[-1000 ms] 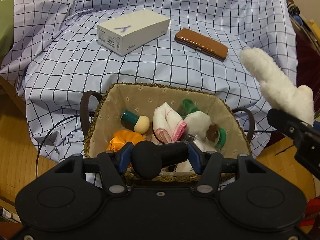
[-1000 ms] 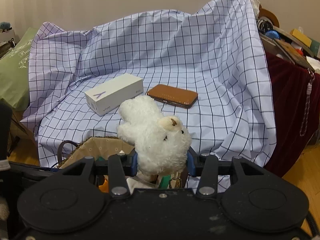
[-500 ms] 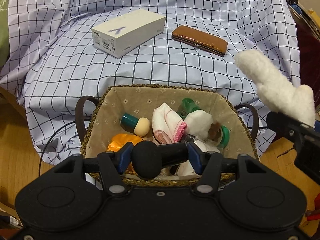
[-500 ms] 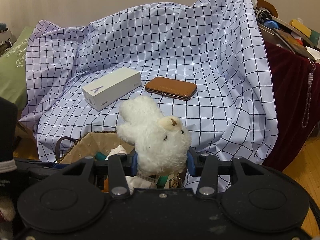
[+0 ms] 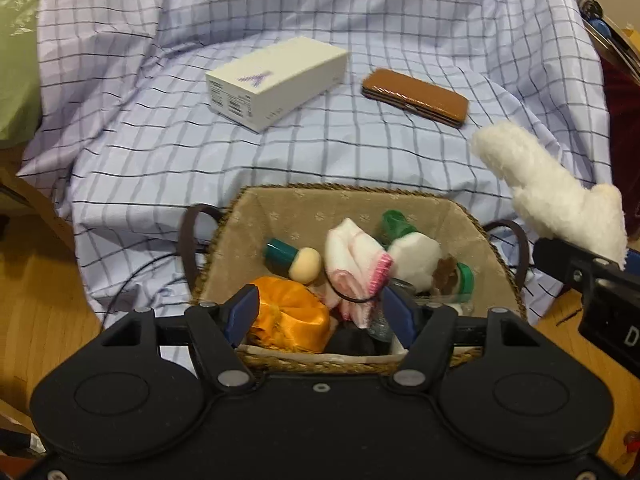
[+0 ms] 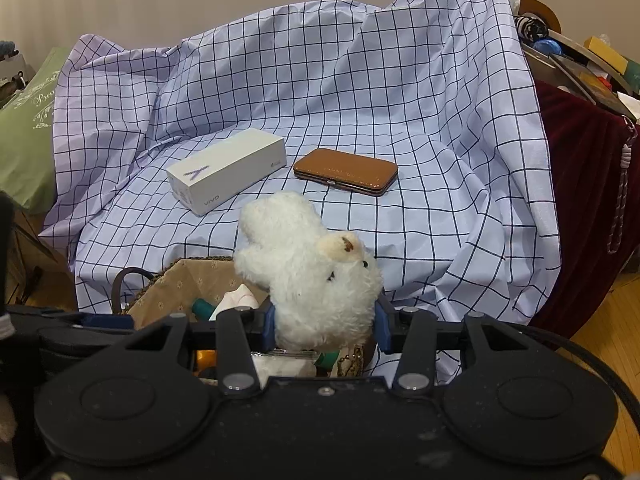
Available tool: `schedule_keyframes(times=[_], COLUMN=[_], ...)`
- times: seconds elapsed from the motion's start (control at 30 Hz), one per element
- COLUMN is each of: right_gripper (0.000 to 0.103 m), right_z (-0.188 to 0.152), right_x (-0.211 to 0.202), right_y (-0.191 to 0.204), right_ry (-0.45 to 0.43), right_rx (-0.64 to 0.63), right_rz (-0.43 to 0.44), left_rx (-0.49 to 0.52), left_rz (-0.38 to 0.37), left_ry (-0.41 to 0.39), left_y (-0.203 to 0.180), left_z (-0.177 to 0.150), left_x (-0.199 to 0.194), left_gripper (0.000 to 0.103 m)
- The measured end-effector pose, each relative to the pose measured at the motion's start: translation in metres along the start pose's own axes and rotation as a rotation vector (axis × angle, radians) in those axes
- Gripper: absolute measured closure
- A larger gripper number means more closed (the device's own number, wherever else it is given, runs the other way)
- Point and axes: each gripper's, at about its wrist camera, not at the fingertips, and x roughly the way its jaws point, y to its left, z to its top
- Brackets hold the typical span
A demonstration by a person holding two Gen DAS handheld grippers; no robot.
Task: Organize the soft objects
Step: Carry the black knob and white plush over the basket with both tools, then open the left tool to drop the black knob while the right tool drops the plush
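A woven basket (image 5: pixel 436 200) with a beige lining sits in front of the checked cloth. It holds an orange fabric piece (image 5: pixel 292 316), a folded white and pink cloth (image 5: pixel 356 260), a white plush (image 5: pixel 416 252) and a black item (image 5: pixel 352 340) low at the near wall. My left gripper (image 5: pixel 318 312) is open and empty just above the basket's near edge. My right gripper (image 6: pixel 324 320) is shut on a white teddy bear (image 6: pixel 312 276), held to the right of the basket (image 6: pixel 180 284); the bear also shows in the left wrist view (image 5: pixel 552 196).
A white phone box (image 5: pixel 276 80) and a brown case (image 5: pixel 416 96) lie on the checked cloth (image 5: pixel 160 140) behind the basket. A green cushion (image 6: pixel 24 136) is at the left, a dark red drape (image 6: pixel 580 200) and cluttered shelf at the right. Wooden floor lies below.
My left gripper has opened and let go of the black item, which now lies in the basket. The right gripper still holds the bear, almost unmoved.
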Motion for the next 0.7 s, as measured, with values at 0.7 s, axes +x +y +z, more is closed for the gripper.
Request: schedule_keyframes(times=[0.7], right_gripper=[0.057], right_z=[0.012], right_x=[0.047], right_y=[0.056], right_ry=[0.094], right_rx=[-0.144], right_rz=[0.215], left_rx=[-0.015], left_rz=[0.189], left_ry=[-0.1], left_y=[0.028], left_z=[-0.02], left_x=[-0.022], left_gripper=[0.024])
